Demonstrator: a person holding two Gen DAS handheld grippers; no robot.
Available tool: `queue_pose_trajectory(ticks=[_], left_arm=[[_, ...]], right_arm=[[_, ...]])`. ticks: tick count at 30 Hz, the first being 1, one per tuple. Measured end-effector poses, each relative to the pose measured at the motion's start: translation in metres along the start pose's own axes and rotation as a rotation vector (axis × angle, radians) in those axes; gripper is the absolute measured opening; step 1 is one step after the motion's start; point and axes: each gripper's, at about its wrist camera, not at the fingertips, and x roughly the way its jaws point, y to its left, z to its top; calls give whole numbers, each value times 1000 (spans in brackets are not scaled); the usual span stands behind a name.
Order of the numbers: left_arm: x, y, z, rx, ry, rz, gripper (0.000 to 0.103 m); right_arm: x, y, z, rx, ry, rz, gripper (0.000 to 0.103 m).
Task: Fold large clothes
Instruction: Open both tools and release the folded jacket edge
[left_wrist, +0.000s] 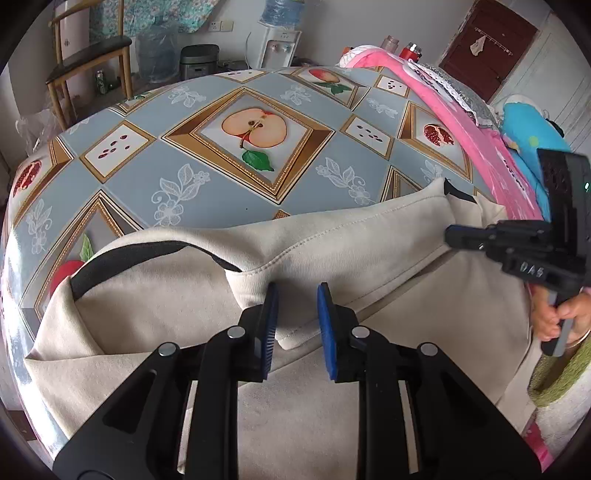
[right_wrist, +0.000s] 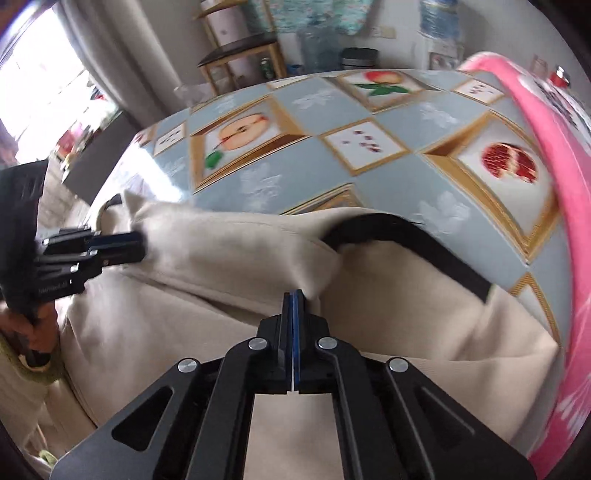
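Observation:
A large cream garment with black trim (left_wrist: 332, 243) lies on the table's near side; it also fills the lower right wrist view (right_wrist: 406, 295). My left gripper (left_wrist: 297, 295) is open, its blue pads either side of a folded cream flap. Seen from the right wrist view, the left gripper (right_wrist: 138, 242) touches the garment's left fold. My right gripper (right_wrist: 294, 299) is shut on a pinch of the cream cloth near the black collar band (right_wrist: 406, 232). In the left wrist view the right gripper (left_wrist: 452, 236) sits at the garment's right edge.
The table has a blue-grey fruit-print cloth (left_wrist: 221, 184). A pink cloth (left_wrist: 461, 110) and a blue item (left_wrist: 532, 136) lie along the right side. A wooden chair (left_wrist: 88, 62), water bottles and a dispenser (left_wrist: 280, 40) stand beyond the far edge.

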Motion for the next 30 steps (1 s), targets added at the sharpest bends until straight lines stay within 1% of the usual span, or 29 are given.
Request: queue_pose_trajectory(ticks=[1, 4, 6, 7, 9, 11, 12, 13, 14, 15, 17, 18, 19, 20, 22, 24, 26, 28, 30], left_arm=[[-1, -1, 0, 3, -1, 5, 22], [-1, 1, 0, -1, -6, 1, 21], [-1, 2, 0, -7, -9, -6, 21], [-1, 2, 0, -9, -10, -7, 21], [-1, 2, 0, -12, -10, -6, 21], [-1, 2, -1, -11, -10, -6, 21], [-1, 3, -1, -9, -10, -7, 21], [-2, 3, -1, -8, -9, -7, 21], [-2, 3, -1, -5, -9, -9, 21], [-3, 3, -1, -4, -8, -11, 21], [-3, 5, -1, -3, -11, -21, 21], [-3, 6, -1, -6, -13, -25, 21], [-3, 6, -2, -9, -15, -30, 21], [-3, 6, -2, -12, -16, -33, 21], [-3, 7, -2, -17, -17, -36, 21], [-3, 8, -2, -23, -17, -40, 21], [-4, 10, -1, -32, -10, -47, 21], [-9, 13, 3, -53, -2, -53, 21], [-23, 15, 10, -60, -47, -58, 21]], right_arm=[[-6, 3, 2, -6, -9, -14, 0], [-32, 23, 8, -45, -82, 3, 2], [-34, 37, 12, -73, -110, -5, 4], [-30, 43, 14, -91, -109, -27, 4], [-7, 50, 14, -126, -83, -107, 5], [21, 45, 11, -136, -29, -173, 6], [27, 41, 8, -128, -19, -165, 6], [25, 38, 7, -113, -35, -152, 7], [23, 37, 8, -96, -20, -152, 8], [19, 39, 9, -76, -13, -154, 11], [6, 48, 12, -78, -48, -125, 25], [0, 56, 14, -93, -80, -90, 41], [-4, 62, 15, -105, -103, -66, 46], [-4, 71, 17, -126, -117, -55, 46], [5, 86, 19, -175, -121, -92, 46], [30, 90, 16, -211, -76, -131, 46], [34, 86, 11, -203, -113, -118, 46], [32, 79, 10, -153, -103, -84, 46], [32, 84, 6, -177, -119, -108, 46]])
